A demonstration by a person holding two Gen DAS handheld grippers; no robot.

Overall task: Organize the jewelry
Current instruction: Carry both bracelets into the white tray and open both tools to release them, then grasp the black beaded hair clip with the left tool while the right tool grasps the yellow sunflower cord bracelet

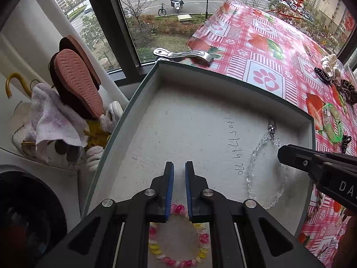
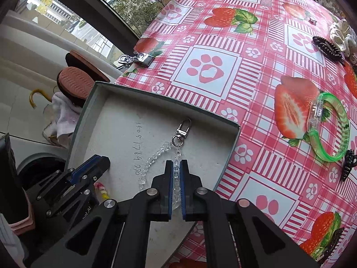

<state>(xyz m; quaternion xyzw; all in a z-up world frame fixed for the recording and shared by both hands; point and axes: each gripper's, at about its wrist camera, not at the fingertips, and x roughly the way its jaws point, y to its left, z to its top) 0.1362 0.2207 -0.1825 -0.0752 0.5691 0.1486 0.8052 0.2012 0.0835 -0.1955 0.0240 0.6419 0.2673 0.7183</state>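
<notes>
A shallow grey box (image 1: 142, 82) sits at the table's left edge; it also shows in the right wrist view (image 2: 89, 102). In it lie a pink, yellow and white bead bracelet (image 1: 202, 237) and a clear crystal bead chain (image 1: 253, 156) with a metal clasp (image 2: 183, 127). My left gripper (image 1: 179, 167) hovers over the box above the coloured bracelet, jaws slightly apart and empty. My right gripper (image 2: 176, 165) is shut on the crystal chain (image 2: 154, 158) inside the box.
The table has a red strawberry and paw-print cloth (image 2: 223, 44). On it lie a green translucent bangle (image 2: 334, 125), black hair clips (image 2: 325, 47), a white scrunchie (image 2: 341, 35) and a metal clamp (image 1: 185, 55). Slippers and a towel (image 1: 58, 116) lie left of the table.
</notes>
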